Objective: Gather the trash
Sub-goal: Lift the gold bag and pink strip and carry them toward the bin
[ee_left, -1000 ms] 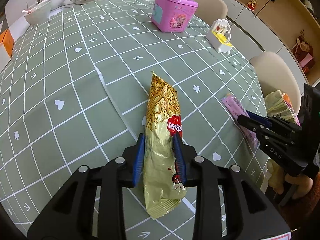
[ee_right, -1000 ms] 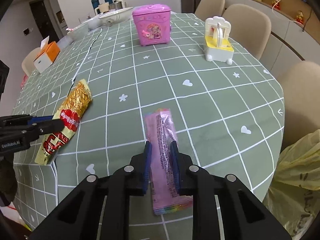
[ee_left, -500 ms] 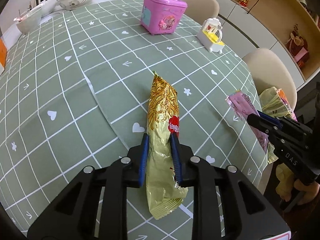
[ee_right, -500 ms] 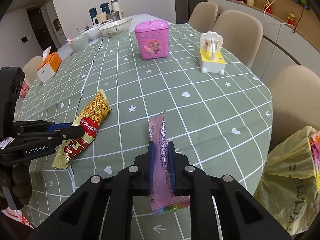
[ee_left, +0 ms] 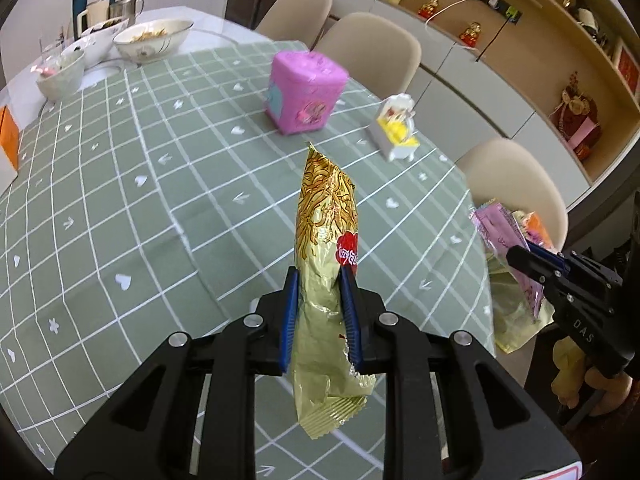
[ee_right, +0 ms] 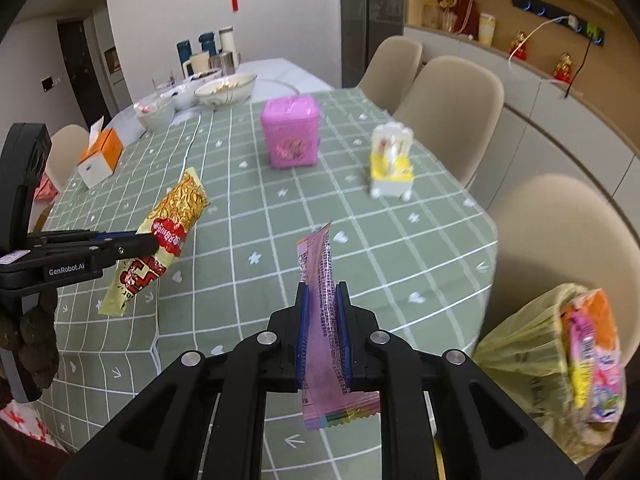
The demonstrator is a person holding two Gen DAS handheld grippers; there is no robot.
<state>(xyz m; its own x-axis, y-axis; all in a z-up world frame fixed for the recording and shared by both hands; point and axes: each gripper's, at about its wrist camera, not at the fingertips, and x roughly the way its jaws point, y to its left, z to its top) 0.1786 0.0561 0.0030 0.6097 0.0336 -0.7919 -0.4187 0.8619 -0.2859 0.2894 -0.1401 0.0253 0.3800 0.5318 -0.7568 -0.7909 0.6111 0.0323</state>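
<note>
The table (ee_right: pixel 400 240) is the landmark. The yellow bag (ee_right: pixel 524 356) hangs open off its right edge, likely to take trash. Above the table, the left gripper (ee_left: pixel 319 280) clamps the gold wrapper (ee_left: pixel 326 248) and the right gripper (ee_right: pixel 322 294) clamps the pink wrapper (ee_right: pixel 320 276), both pointing lengthwise away.

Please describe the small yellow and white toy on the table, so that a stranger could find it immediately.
Look at the round table with the green checked cloth. Near its edge by the beige chairs stands a pink box, and the yellow and white toy stands beside it. It alone is yellow below, white above.
</note>
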